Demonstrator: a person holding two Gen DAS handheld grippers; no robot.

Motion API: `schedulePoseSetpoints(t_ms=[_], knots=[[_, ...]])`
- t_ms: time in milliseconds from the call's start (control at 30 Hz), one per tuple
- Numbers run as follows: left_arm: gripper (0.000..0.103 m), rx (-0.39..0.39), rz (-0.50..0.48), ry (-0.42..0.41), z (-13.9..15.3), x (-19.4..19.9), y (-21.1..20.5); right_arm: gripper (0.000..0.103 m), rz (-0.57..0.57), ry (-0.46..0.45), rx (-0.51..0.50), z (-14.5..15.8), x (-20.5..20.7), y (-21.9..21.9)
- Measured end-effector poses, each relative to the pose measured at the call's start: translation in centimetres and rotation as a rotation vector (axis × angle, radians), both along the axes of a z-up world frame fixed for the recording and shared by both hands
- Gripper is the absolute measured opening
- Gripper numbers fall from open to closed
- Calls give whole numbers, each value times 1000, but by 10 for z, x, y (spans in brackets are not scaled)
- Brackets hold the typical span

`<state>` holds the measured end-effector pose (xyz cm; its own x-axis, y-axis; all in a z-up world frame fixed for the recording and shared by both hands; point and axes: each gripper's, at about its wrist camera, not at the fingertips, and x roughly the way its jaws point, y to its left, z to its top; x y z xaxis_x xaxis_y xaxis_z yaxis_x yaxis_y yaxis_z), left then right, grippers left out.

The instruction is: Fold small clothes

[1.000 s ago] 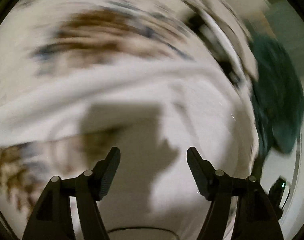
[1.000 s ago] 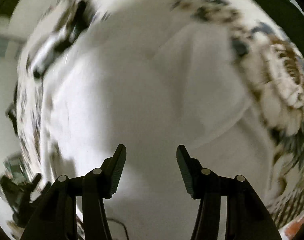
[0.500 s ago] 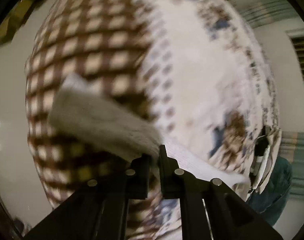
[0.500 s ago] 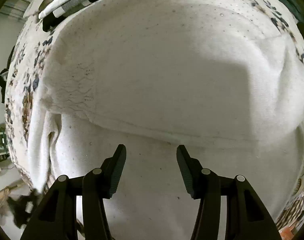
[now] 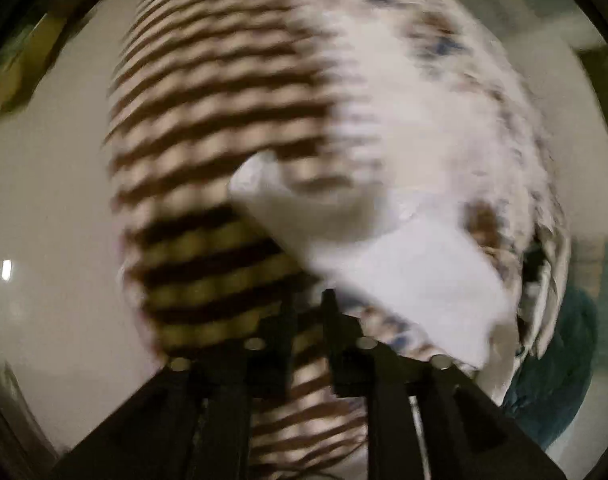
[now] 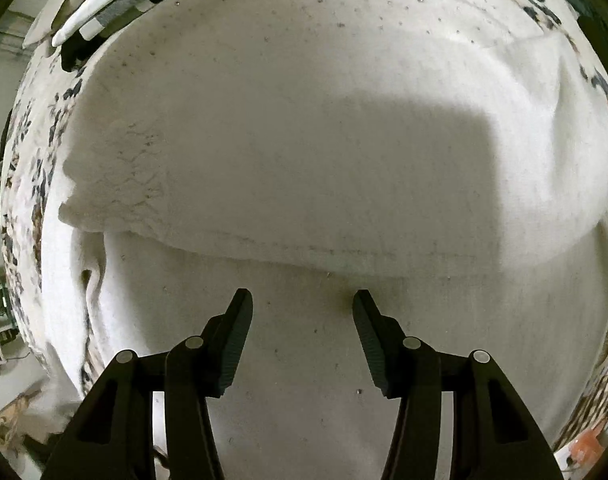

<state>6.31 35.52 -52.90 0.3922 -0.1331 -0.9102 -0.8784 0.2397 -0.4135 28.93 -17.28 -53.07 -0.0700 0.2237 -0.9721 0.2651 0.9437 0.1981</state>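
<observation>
here, the left gripper (image 5: 306, 312) hangs over a patterned cloth (image 5: 207, 128) checked in brown and cream; the left wrist view is smeared by motion blur. its fingers (image 5: 279, 340) stand narrow, with only a slim gap, and have just been opening a little; nothing can be seen between them, and the checked pattern shows through the gap. a white garment (image 5: 404, 272) lies on the patterned cloth just beyond and to the right of the fingertips, one corner (image 5: 255, 176) of it curled up over the checks. a dark teal shape (image 5: 560, 360) sits off the cloth's lower right edge, too blurred to name.

in the right wrist view the right gripper (image 6: 301, 320) points down at the same white garment (image 6: 304, 140), which fills nearly the whole frame. its fingers (image 6: 235, 340) are spread moderately wide with nothing gripped, only bare white fabric between them. a folded edge (image 6: 263, 252) of the garment runs across just beyond the fingertips, and a blocky shadow (image 6: 416, 140) falls on the upper layer. the patterned cloth (image 6: 27, 184) shows around the garment's left and right sides.
</observation>
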Motion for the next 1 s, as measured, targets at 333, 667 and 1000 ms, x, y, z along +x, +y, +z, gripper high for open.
schedulePoseSetpoints(t_ms=[333,667,1000], knots=[[66,25,-5,-100,-30,47,31,55,27,7,-2,-2,-10,6],[66,241,79,-117,31,53,104,55,50,-23,6,3,-12,15],[66,-26,166,-67,-38,26,46,55,5,-26,14,5,-27,11]])
